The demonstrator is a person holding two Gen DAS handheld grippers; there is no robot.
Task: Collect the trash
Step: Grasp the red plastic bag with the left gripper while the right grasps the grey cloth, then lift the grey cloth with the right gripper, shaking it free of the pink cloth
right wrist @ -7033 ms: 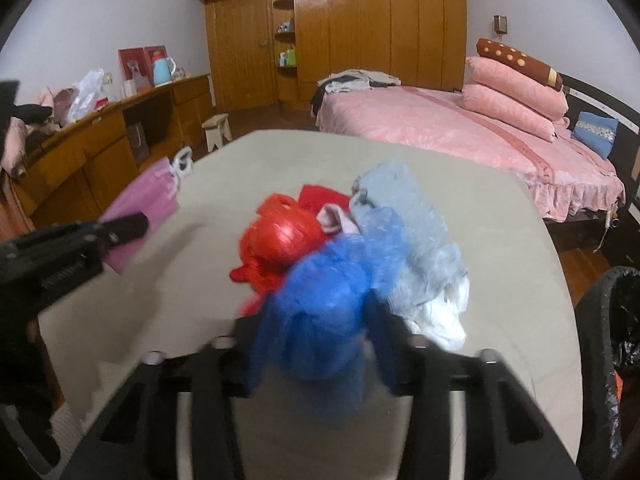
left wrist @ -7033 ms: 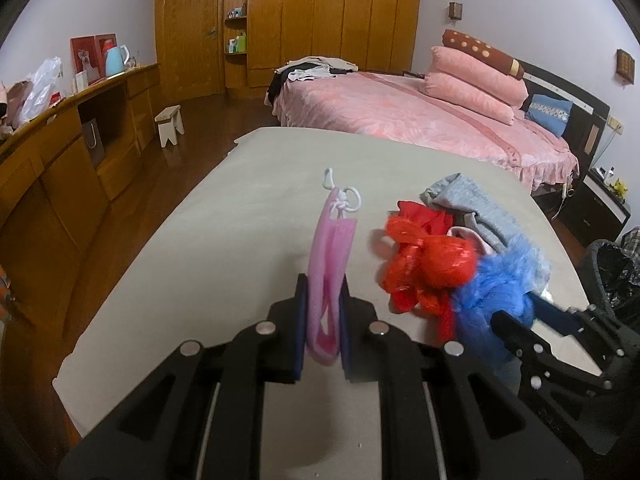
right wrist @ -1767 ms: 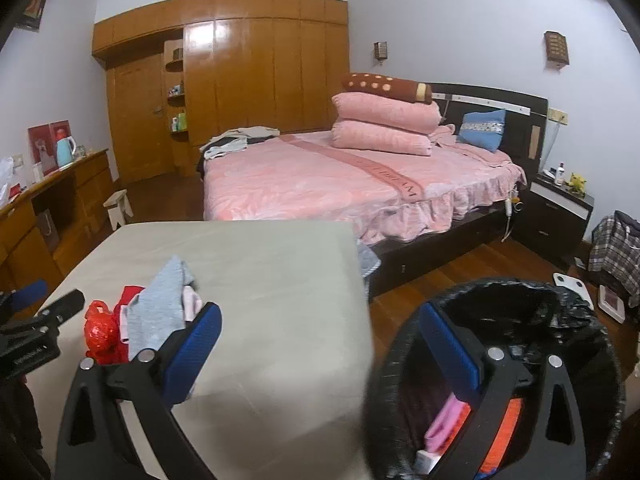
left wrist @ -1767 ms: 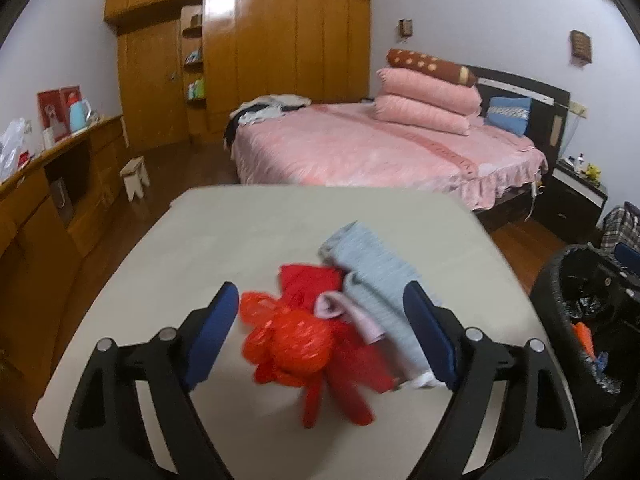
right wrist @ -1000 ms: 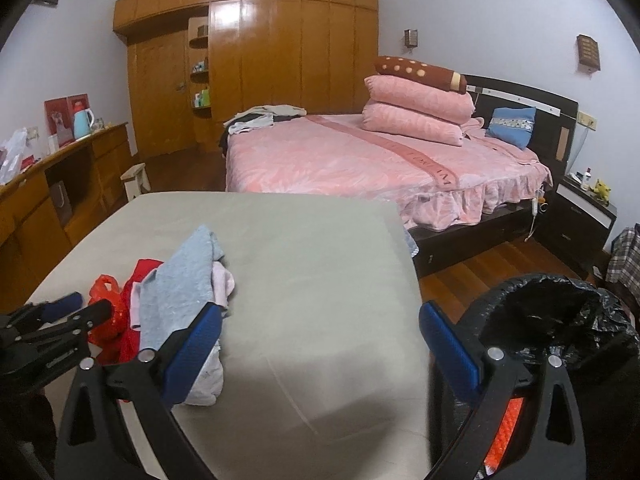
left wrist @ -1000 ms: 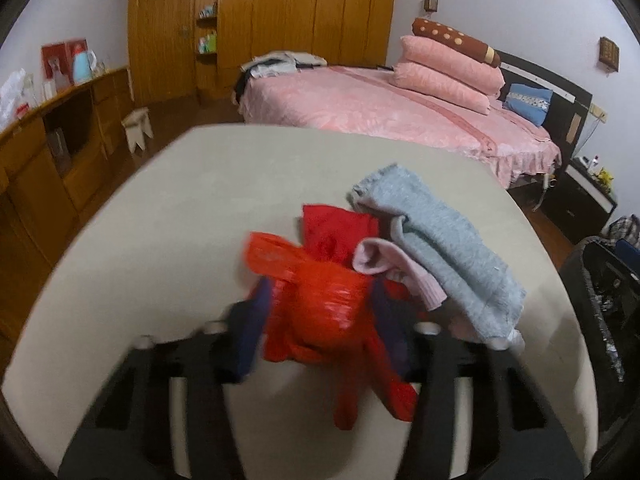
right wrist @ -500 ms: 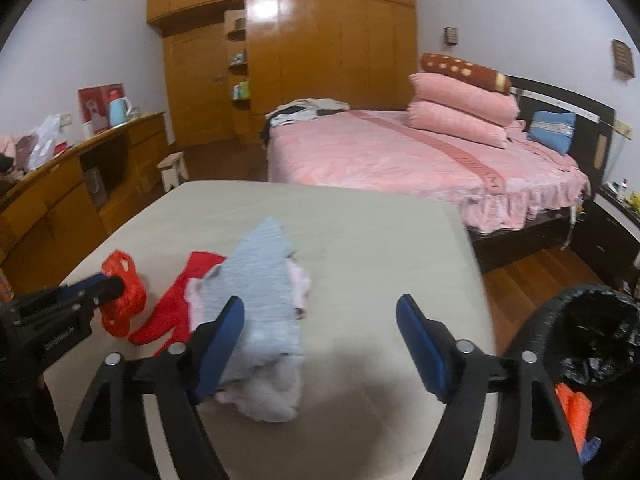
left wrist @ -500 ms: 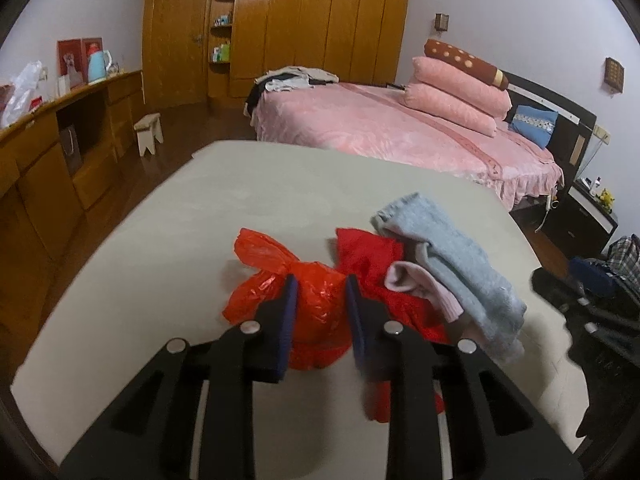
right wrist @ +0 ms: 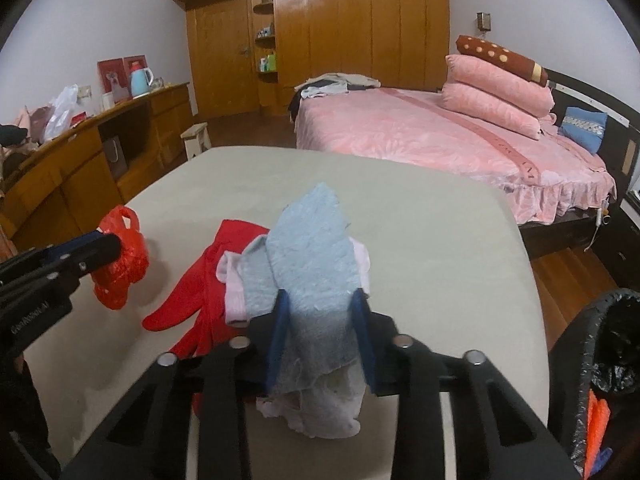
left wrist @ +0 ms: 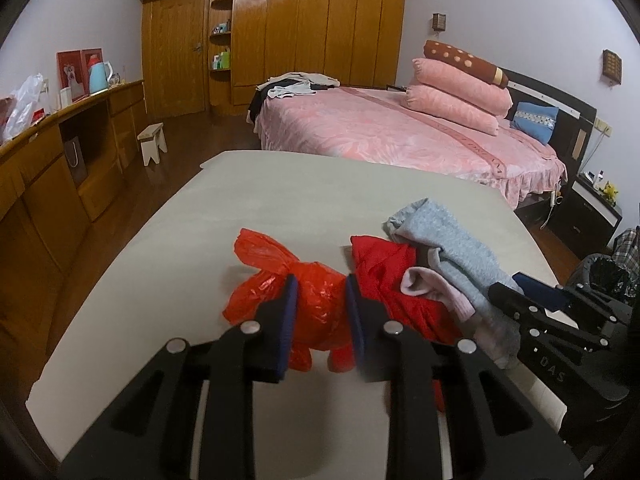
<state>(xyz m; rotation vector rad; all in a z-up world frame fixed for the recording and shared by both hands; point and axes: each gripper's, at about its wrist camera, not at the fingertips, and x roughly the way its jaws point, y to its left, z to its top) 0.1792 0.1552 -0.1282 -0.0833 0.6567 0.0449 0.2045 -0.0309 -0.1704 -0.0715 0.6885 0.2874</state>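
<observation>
My left gripper (left wrist: 319,294) is shut on a crumpled red plastic bag (left wrist: 280,280) and holds it just above the beige table (left wrist: 280,184); the bag also shows in the right wrist view (right wrist: 124,256). My right gripper (right wrist: 320,312) is closed around a light blue-grey cloth (right wrist: 308,248) at the near end of a pile with a red garment (right wrist: 208,276) and a pink piece (right wrist: 234,284). The same pile lies right of the bag in the left wrist view (left wrist: 448,252). A black-lined trash bin (right wrist: 600,364) stands at the table's right.
A pink bed (left wrist: 400,132) with stacked pillows stands behind the table. A wooden wardrobe (left wrist: 280,32) fills the back wall. A low wooden cabinet (left wrist: 60,152) runs along the left, with a small stool (left wrist: 153,142) on the floor. A nightstand (left wrist: 588,208) is at right.
My left gripper has lifted the red bag away from the clothes pile and moved left. My right gripper has come in from the bin side and closed on the blue-grey cloth.
</observation>
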